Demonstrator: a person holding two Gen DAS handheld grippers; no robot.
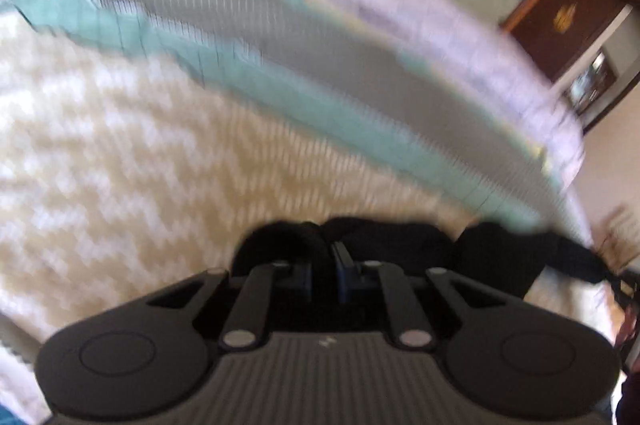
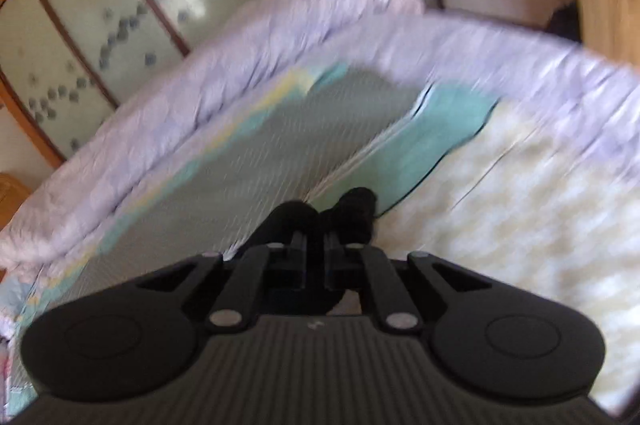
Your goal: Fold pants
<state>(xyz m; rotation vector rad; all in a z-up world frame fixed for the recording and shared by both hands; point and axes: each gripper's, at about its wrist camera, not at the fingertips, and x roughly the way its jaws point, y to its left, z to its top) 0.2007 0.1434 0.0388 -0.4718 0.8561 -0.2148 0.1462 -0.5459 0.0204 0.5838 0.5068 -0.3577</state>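
Black pants [image 1: 400,237] lie bunched on the cream patterned bedspread just ahead of my left gripper [image 1: 326,253]. Its jaws are drawn together with black cloth pinched between them. The fabric stretches off to the right as a taut strip [image 1: 576,257] toward the frame edge. In the right wrist view my right gripper [image 2: 316,241] is likewise shut on a clump of the black pants [image 2: 356,213], which bulges above its fingertips. Both views are blurred.
The bed carries a cream chevron cover [image 1: 140,145], a grey and teal mat [image 1: 320,65] and a lilac rolled quilt [image 2: 180,97] along its far side. A wooden wardrobe with frosted panels [image 2: 100,5] and a dark cabinet [image 1: 568,13] stand beyond.
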